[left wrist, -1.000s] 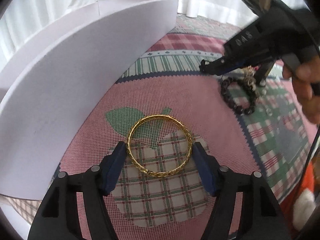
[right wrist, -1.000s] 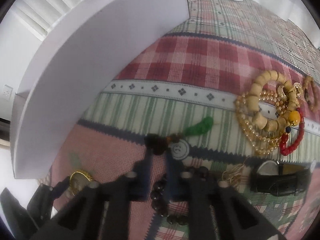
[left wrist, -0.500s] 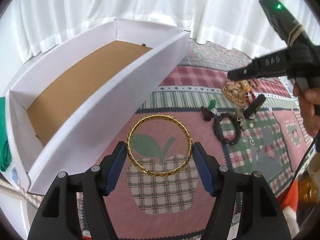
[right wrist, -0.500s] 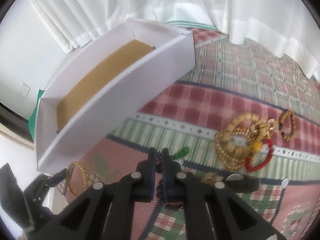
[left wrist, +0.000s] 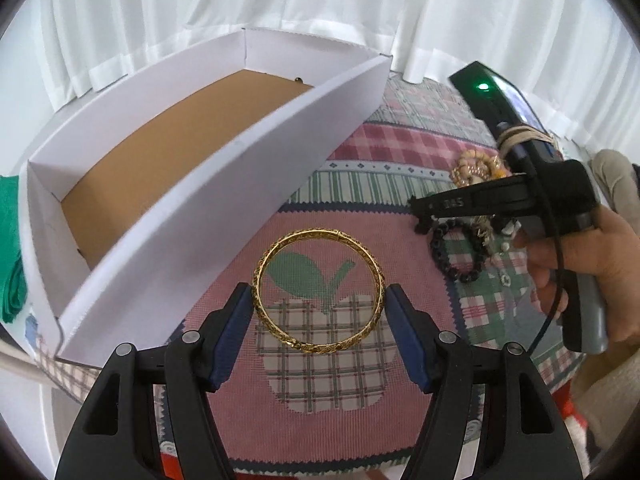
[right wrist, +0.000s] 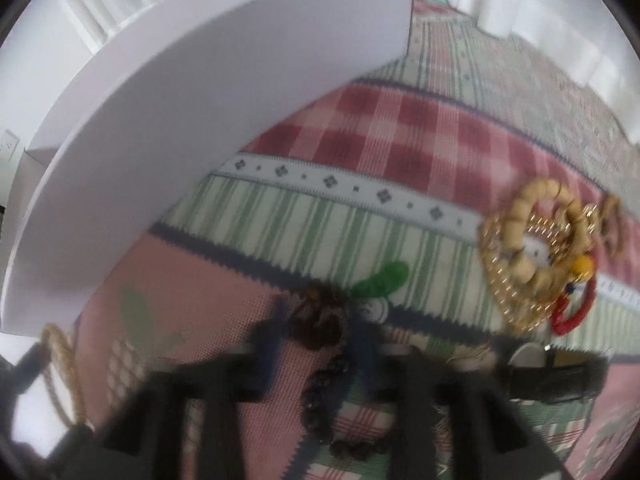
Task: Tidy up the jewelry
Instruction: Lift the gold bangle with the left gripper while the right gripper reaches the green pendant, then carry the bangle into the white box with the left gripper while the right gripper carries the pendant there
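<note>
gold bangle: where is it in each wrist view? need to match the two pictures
Left wrist: gold bangle at centre, pinched between the left gripper fingers, above the apple patch.
Right wrist: blurred, at the far lower-left edge, beside the left gripper's dark tip.
Shared landmark: the white box, upper left in both.

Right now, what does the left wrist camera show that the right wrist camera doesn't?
Only the left wrist view shows the white box's brown floor, the left gripper clamping the gold bangle, and the hand holding the right tool. Only the right wrist view shows the black watch, red bracelet and green pendant. Both show the bangle, dark bead bracelet and tan beads.
</note>
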Available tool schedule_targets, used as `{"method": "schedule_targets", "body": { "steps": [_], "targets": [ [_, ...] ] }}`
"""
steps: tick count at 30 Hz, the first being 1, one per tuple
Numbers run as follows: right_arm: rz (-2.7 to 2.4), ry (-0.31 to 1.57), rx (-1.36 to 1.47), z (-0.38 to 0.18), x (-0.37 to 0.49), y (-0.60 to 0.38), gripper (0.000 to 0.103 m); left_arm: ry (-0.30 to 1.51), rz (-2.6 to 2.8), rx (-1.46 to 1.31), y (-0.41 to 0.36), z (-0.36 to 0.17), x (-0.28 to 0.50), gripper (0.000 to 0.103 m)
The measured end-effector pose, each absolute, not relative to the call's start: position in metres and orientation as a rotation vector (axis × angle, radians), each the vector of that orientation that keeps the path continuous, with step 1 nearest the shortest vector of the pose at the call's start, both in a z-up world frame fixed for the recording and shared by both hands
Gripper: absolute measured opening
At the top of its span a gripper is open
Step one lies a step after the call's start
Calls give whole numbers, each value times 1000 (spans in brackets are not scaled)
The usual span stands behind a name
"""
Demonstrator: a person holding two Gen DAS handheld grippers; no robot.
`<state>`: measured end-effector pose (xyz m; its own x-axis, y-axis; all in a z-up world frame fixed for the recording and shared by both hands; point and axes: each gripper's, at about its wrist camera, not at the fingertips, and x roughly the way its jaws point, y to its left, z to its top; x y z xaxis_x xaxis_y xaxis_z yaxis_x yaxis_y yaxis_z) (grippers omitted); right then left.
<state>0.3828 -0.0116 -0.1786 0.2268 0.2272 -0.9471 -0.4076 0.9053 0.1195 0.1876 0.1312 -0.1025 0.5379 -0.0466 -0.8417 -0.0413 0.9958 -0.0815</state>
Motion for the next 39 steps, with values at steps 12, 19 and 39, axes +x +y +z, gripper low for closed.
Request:
{"method": "schedule_targets", "body": {
  "steps": [12, 19, 39],
  "targets": [
    [662, 987, -133, -1, 376, 15, 1, 899, 130, -207, 222, 7, 227, 69],
    [773, 901, -168, 48, 382, 97, 1, 929, 280, -267, 284, -2, 256, 69],
    [554, 1333, -288, -185, 373, 28, 35, 980, 129, -234, 203, -57, 182, 69]
  ]
}}
